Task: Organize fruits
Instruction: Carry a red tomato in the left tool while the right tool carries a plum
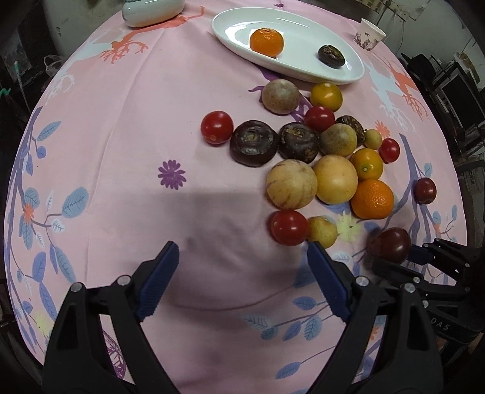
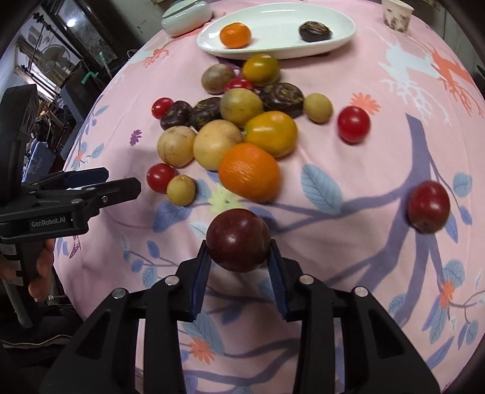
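Two claws are at work over a pink floral tablecloth point(image 1: 121, 127) that covers the worktop. The right claw point(image 2: 239, 257) grips a dark red plum point(image 2: 238, 239) between its blue pads point(image 2: 277, 272), low in the centre of the right wrist view; the same plum point(image 1: 391, 245) shows at the lower right of the left wrist view, just ahead of that claw. The left claw point(image 1: 242, 251) stands wide apart with nothing between its fingers, over bare cloth at the bottom of its own view; from the right wrist camera it appears at the left edge.

Just beyond the held plum lies a heap of fruit: an orange tangerine point(image 2: 249, 172), pale yellow round fruits point(image 2: 217, 144), red cherry tomatoes point(image 2: 160, 178), dark water chestnuts point(image 2: 282, 98) and yellow-orange tomatoes point(image 2: 270, 133). A second plum point(image 2: 429, 206) lies well apart at the right edge.

At the top of both views, a white oval plate point(image 2: 339, 33) carries one tangerine point(image 2: 235, 35) and one water chestnut point(image 2: 315, 31). A pale lidded dish point(image 2: 185, 16) sits at upper left, a paper cup point(image 1: 369, 33) at upper right.
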A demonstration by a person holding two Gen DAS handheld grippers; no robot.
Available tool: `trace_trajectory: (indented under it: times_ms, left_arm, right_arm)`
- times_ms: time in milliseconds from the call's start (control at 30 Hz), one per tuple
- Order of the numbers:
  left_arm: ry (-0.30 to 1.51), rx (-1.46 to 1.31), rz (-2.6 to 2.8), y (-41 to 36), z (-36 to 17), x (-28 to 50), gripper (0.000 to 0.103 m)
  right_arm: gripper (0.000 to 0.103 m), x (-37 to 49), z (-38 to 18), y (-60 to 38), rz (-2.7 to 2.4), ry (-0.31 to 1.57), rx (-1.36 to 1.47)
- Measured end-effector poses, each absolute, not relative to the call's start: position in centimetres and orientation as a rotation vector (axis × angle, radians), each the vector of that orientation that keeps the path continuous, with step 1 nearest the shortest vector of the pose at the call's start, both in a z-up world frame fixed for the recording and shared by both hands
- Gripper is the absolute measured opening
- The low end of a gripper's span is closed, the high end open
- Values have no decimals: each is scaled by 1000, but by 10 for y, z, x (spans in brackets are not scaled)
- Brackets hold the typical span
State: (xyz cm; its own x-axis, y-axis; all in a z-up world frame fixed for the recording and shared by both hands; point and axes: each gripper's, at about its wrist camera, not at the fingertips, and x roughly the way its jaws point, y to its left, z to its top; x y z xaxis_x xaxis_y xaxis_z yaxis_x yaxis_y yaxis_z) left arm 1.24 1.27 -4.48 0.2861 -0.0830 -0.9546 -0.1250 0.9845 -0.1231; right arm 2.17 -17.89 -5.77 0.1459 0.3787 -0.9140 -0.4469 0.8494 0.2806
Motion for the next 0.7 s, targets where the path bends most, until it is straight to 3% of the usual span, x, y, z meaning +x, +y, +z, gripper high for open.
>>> trace_trajectory:
  times_ms: [167,233,333,467,567,600,700]
  left_arm:
    - [1289,-167,15,6,-51,18,86]
    - [1290,-158,4,4,-55,21,72]
    - [1263,-135,-57,-5,-56,25,63]
    - [1257,-42,-103,-24,-59,29,62]
    - [1269,-34,-133,-32,-64,33,44]
    - [1260,-24,-143,-34,-64,33,28]
    - [1261,-2,-157,-37,-63,33,27]
  right_arm:
    - [38,19,-58,-186,588,1296,-50]
    - [38,19,-58,-185,590,1295,-49]
    - [38,18,-57,-184,596,1295,-48]
    - [38,19,-57,-183,595,1297,-47]
    - [38,20,-56,-181,597,1295,-45]
    - [38,20,-56,-181,596,1294,-46]
    - [38,21,-56,-182,594,1295,-41]
